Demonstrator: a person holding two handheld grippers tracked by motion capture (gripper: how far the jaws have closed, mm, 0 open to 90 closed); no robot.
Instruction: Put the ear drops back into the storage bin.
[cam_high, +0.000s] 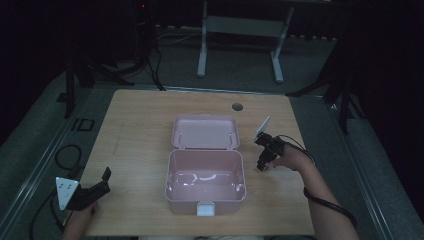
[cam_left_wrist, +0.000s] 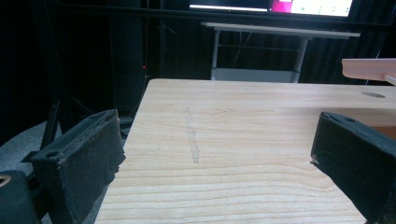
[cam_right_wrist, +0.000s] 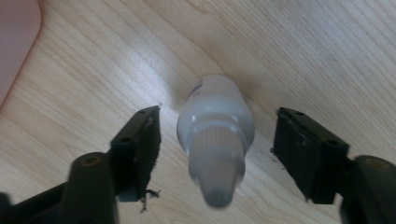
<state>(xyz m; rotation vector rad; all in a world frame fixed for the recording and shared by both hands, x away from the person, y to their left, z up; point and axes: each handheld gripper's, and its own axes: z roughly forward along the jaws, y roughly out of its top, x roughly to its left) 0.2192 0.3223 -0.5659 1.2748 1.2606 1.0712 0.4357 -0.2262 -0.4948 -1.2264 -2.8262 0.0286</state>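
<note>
Right gripper view showed spread right tongs (cam_right_wrist: 217, 140) straddling a small white bottle (cam_right_wrist: 215, 126) (ungripped); closing probably came next. Left tongs (cam_left_wrist: 219, 154) sat spread, idle.

Wooden table (cam_high: 135, 125); pink box (cam_high: 205, 182); bottle (cam_right_wrist: 215, 126)

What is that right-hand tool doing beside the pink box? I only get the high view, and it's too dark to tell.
Observer: Its jaws stand open around a small white bottle, a gap on each side.
Operator: Is the bottle upright?
Observer: It stands on the wooden table, ribbed cap towards the camera.
Operator: And the left tool?
Observer: The left gripper is open too, with bare tabletop between its jaws.
</note>
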